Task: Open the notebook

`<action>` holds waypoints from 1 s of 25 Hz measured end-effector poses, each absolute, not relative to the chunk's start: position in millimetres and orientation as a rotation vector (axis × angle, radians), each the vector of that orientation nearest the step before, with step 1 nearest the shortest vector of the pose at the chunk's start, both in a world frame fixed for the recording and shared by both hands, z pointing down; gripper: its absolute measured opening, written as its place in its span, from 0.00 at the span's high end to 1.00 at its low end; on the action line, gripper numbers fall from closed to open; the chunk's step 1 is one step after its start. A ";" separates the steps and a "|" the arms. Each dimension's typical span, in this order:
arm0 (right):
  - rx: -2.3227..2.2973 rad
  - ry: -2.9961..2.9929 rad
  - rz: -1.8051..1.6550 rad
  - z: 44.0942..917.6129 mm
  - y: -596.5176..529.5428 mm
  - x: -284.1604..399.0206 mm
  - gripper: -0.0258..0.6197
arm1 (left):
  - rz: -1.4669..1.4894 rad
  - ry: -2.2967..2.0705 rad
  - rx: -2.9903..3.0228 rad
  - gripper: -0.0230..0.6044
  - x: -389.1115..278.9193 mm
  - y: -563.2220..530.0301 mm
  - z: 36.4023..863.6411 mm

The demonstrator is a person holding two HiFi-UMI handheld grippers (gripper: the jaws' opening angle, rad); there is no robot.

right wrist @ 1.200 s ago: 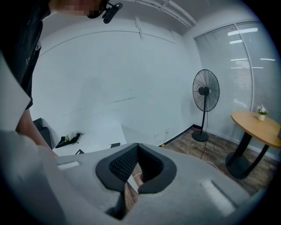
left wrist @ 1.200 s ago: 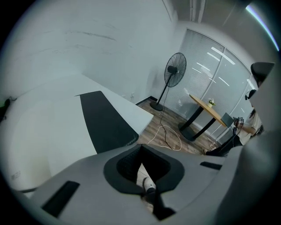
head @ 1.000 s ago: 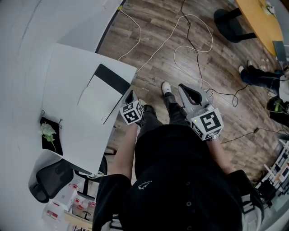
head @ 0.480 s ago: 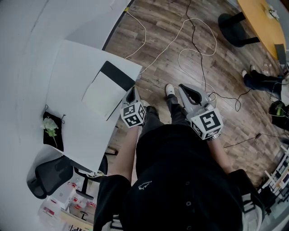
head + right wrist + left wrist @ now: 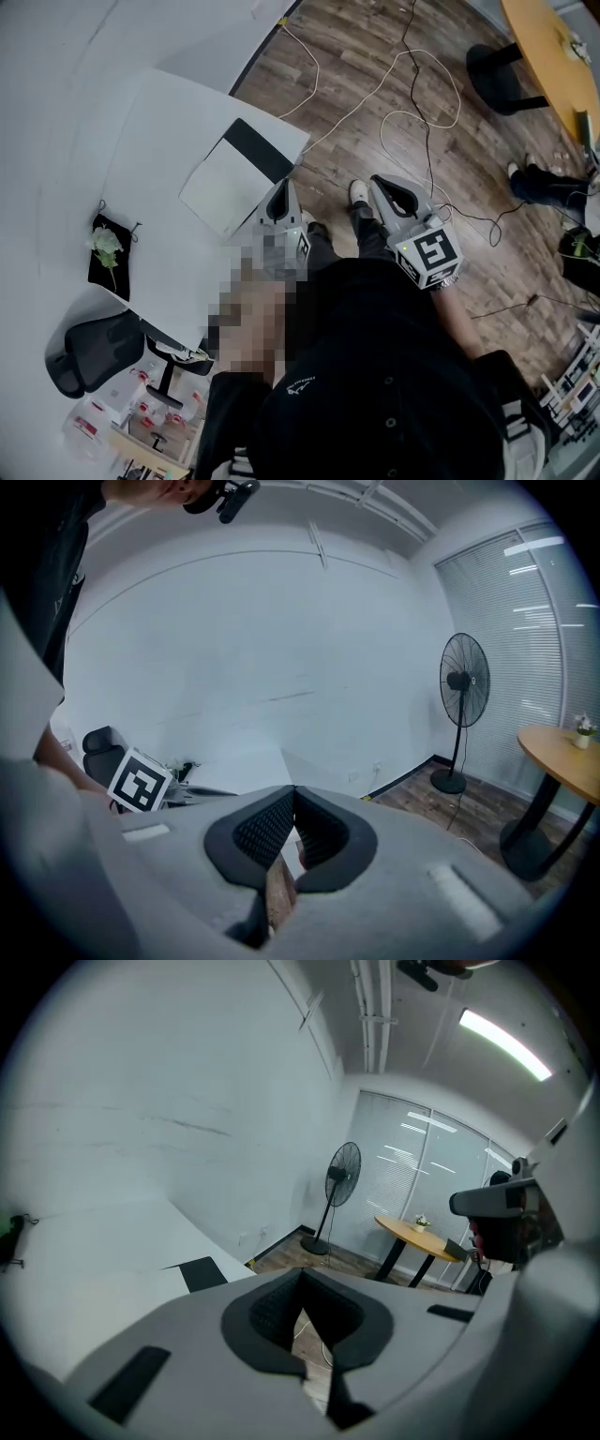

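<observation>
On the white table (image 5: 159,131), the closed notebook (image 5: 239,176) is being neared more closely than a second ago by the left gripper (image 5: 283,190), its jaws being held together on nothing, so the opening is judged barely begun. The right gripper (image 5: 381,184), likewise being kept closed and empty, is being held over the wooden floor (image 5: 347,103), short of the orange table (image 5: 544,42)

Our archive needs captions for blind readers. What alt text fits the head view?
Seen from above, a person in a black top holds the grey left claw and grey right claw above a wooden floor; a closed white notebook with a black spine band lies on the white table near the left claw.
</observation>
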State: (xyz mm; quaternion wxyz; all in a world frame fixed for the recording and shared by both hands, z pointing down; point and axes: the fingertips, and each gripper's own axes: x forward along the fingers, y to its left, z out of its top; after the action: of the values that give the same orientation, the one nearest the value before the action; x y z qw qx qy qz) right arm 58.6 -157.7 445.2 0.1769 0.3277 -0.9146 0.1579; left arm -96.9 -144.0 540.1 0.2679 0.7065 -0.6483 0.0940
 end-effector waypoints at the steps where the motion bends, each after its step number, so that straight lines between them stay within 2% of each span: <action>1: 0.919 -2.591 0.448 445.7 -156.8 56.7 0.95 | 0.244 -1.755 1.911 0.95 -96.9 -141.8 534.4; 11: 0.762 -2.635 0.413 444.2 -149.6 23.7 0.95 | 0.128 -1.870 1.894 0.95 -108.9 -114.6 486.5; 25: 0.532 -2.715 0.376 436.1 -146.9 -29.8 0.95 | 0.114 -2.072 1.786 0.95 -149.9 -91.2 454.2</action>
State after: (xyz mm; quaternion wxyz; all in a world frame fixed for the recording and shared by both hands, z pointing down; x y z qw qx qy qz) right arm -29.8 -146.9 436.1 0.1741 0.1875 -0.9576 0.1325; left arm -149.9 -91.2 454.2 0.2004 0.6392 -0.7413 0.0410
